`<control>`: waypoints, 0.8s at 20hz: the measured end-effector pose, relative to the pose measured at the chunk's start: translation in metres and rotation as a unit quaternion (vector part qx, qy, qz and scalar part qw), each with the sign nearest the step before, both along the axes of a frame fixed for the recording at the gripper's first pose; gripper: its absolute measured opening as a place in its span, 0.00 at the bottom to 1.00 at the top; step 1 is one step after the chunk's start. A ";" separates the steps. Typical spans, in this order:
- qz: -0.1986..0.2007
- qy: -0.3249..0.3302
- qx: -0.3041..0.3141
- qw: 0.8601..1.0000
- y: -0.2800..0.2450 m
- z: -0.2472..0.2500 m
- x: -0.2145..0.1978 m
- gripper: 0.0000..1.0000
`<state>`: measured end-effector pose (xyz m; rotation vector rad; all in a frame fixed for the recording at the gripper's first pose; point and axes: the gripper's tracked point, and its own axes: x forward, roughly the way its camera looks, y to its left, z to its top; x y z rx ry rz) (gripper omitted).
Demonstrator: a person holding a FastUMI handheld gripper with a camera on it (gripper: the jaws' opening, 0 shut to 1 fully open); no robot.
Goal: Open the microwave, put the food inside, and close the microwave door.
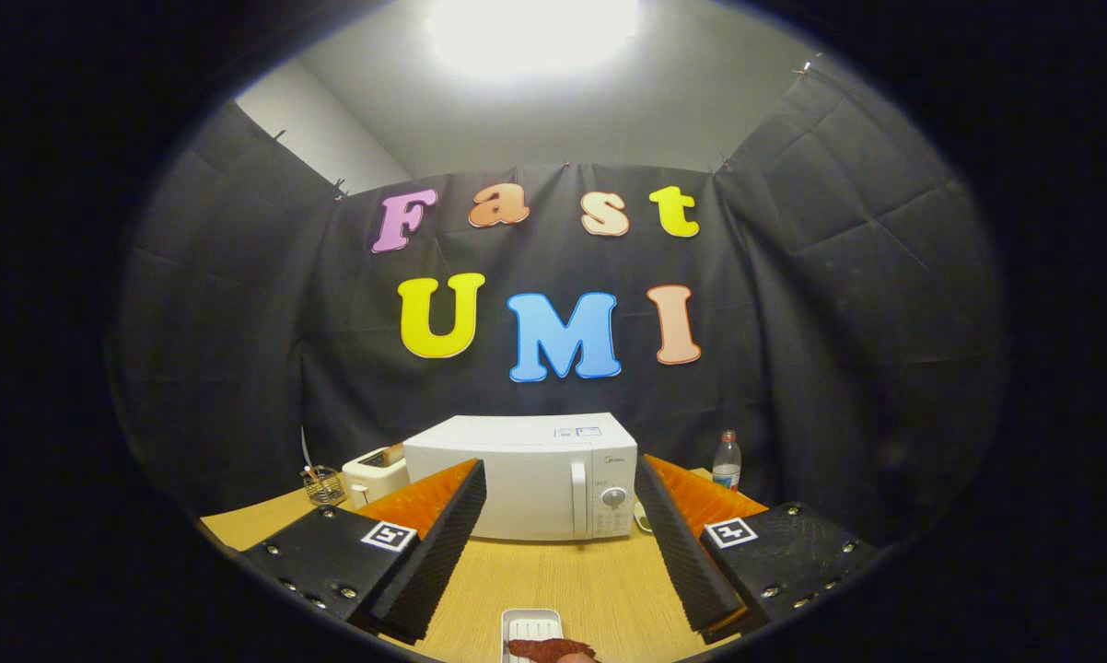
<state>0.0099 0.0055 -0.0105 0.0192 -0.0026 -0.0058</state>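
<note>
1. Fingers (425, 562) of the claw (563, 543) were spread wide apart, with nothing held between them, above a wooden table (563, 571).
2. Between the fingers and close under the claw, a small white tray (528, 626) was seen on the table, with a piece of reddish-brown food (549, 649) lying at its near end.
3. Beyond the fingers the microwave (526, 474) was set square-on, its door (507, 502) shut and its upright handle (578, 497) placed just left of the knob panel (613, 502).
4. The step in hand was judged to be the opening of the door: the handle would best be approached straight on, one finger hooked behind the bar, and the door drawn out in an arc away from the panel.
5. Beside the microwave a toaster (374, 474) and a small wire basket (323, 485) were noted on one side, a plastic bottle (726, 460) on the other.
6. The tray lay in the line of approach and could be knocked if the claw were kept low; the toaster might crowd the swinging door.
</note>
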 end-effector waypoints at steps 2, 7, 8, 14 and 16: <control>0.001 0.003 -0.005 1.000 0.000 -0.004 0.011 0.98; 0.004 0.012 -0.004 1.000 -0.008 -0.013 0.055 0.98; 0.003 0.016 -0.003 1.000 -0.010 -0.016 0.066 0.98; 0.006 0.046 0.000 0.999 -0.021 -0.047 0.133 0.98; 0.002 0.058 0.002 0.998 -0.027 -0.063 0.156 0.98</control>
